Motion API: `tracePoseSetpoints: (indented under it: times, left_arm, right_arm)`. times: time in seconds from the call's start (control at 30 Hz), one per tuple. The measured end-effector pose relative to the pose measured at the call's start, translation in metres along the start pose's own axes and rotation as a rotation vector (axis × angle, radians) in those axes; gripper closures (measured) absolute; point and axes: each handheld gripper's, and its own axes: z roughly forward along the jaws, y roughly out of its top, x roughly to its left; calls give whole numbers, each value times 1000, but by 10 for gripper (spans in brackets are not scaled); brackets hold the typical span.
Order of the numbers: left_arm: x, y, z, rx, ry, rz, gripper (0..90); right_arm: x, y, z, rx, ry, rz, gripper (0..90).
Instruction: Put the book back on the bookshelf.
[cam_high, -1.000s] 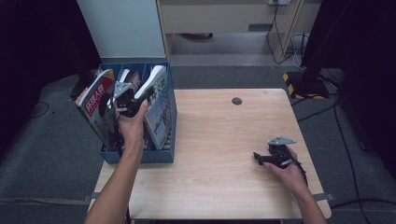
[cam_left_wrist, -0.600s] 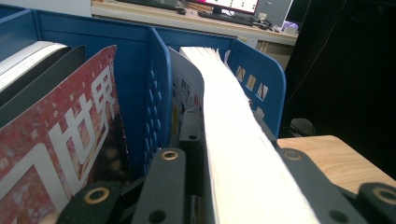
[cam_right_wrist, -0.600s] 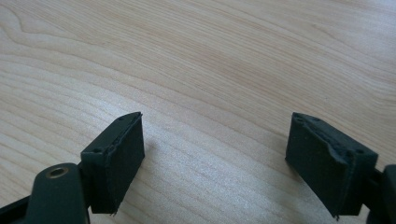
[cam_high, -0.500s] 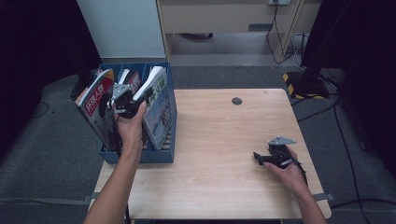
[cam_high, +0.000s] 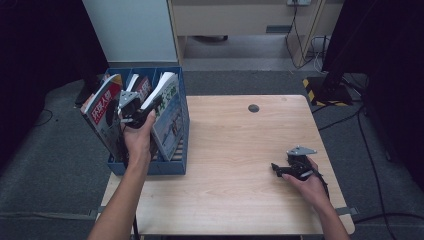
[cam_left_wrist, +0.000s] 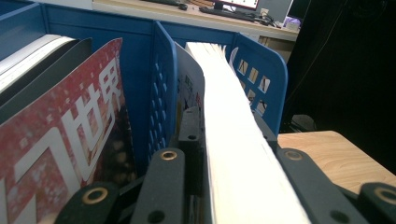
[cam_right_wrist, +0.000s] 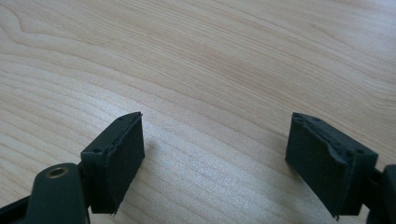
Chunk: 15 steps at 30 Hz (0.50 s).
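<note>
Nothing much shifted since the earlier frames: left tongs (cam_high: 150, 107) still pinching the thick magazine (cam_left_wrist: 233, 140) upright in the right slot of the blue rack (cam_high: 150, 167). Best lifted straight up, clear of the divider (cam_left_wrist: 164, 88) and the red magazine (cam_left_wrist: 70, 149). Right tongs (cam_right_wrist: 215, 158) spread, idle on the bench (cam_high: 240, 150), open wood all around.

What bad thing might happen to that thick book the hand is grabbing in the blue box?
The left hand-held gripper pinches the thick book by its page edge, so the pages might bend or slip loose. The book leans in the blue file box, whose base juts over the table's left edge; a hard tug might tip it. It could also nudge the red magazine beside it.
</note>
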Motion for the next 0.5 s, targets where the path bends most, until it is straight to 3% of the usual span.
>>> tracePoseSetpoints:
  times: [0.5]
  left_arm:
    - [2, -2, -3, 4, 41, 2, 717]
  right_arm:
    - [0, 0, 0, 0, 0, 0, 195]
